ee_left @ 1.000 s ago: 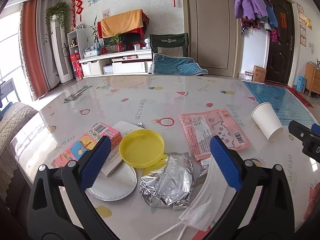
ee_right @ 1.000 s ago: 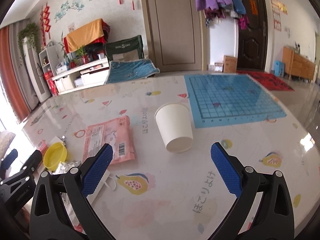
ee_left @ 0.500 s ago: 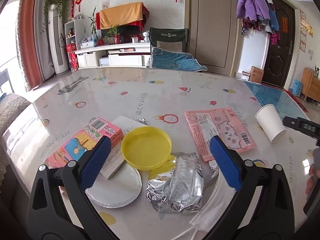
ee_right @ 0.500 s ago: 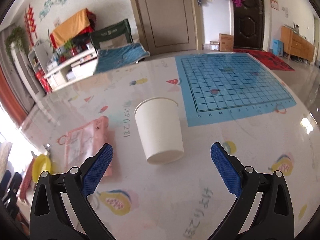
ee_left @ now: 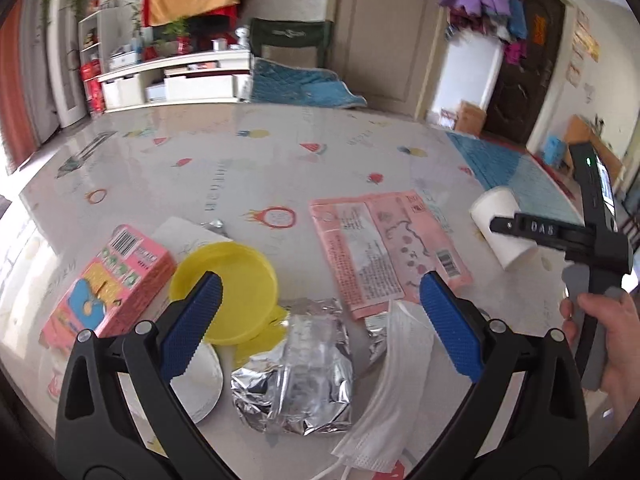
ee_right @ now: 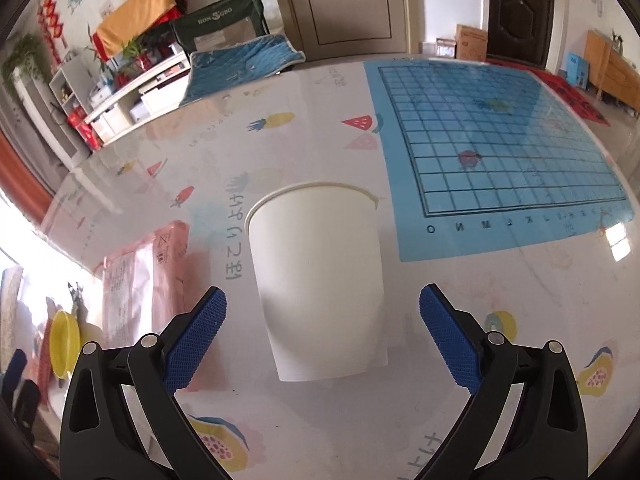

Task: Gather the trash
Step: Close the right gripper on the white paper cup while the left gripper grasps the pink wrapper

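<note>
Left wrist view shows my left gripper (ee_left: 318, 320) wide open with nothing in it, low in the middle of the frame. Between its blue pads (ee_left: 191, 320) I can see a crumpled silver foil wrapper (ee_left: 296, 368) lying on the worktop (ee_left: 224, 168). A yellow lid (ee_left: 232, 280) sits just left of the foil, partly behind my left pad. A pink carton (ee_left: 116, 280) lies at the left of the frame, touching the lid. A white round plate (ee_left: 206, 380) pokes out under the lid, low and left. A white face mask (ee_left: 396, 364) lies at the lower right, just beside the foil. A flat pink packet (ee_left: 384, 256) lies in the middle right, above the mask. At the right edge, my right hand (ee_left: 608, 344) holds the other tool, and the white paper cup (ee_left: 502, 232) lies on its side behind it. Right wrist view shows my right gripper (ee_right: 320, 336) wide open too, holding nothing. The paper cup (ee_right: 320, 280) fills the middle of this frame, between the two blue pads (ee_right: 448, 336) but not touching them. Its open rim points to the top of the frame and its closed bottom points at me. A blue grid mat (ee_right: 504, 136) lies in the upper right, near the cup. The pink packet (ee_right: 140, 280) is at the left, and the yellow lid (ee_right: 62, 344) is at the far left edge.
</note>
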{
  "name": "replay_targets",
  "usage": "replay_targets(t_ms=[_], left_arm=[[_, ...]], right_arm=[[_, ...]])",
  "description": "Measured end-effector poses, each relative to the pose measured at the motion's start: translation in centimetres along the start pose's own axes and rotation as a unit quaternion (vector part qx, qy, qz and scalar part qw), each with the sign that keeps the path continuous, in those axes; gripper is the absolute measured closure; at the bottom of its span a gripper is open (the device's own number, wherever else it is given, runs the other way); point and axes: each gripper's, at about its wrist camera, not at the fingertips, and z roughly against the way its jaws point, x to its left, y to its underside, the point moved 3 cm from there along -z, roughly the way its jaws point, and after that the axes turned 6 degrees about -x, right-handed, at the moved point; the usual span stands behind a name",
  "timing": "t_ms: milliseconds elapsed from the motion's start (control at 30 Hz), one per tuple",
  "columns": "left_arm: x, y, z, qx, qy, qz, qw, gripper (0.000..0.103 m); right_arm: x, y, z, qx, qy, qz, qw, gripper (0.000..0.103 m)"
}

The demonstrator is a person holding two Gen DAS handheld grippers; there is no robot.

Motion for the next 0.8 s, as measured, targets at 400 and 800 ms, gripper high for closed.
replay_targets(t_ms=[400, 800], left_arm=[[-5.9, -1.0, -4.3, 0.036, -0.001, -0.085, 0.9957, 0.006], [-11.6, -0.7, -9.0, 0.103, -0.011, -0.136, 0.9853, 0.007]], right_arm=[[-0.4, -0.1, 0.3, 0.002, -0.003, 0.033, 0.999, 0.042], [-2.5, 0.4, 5.9, -0.048, -0.026, 0.012, 0.998, 0.041]])
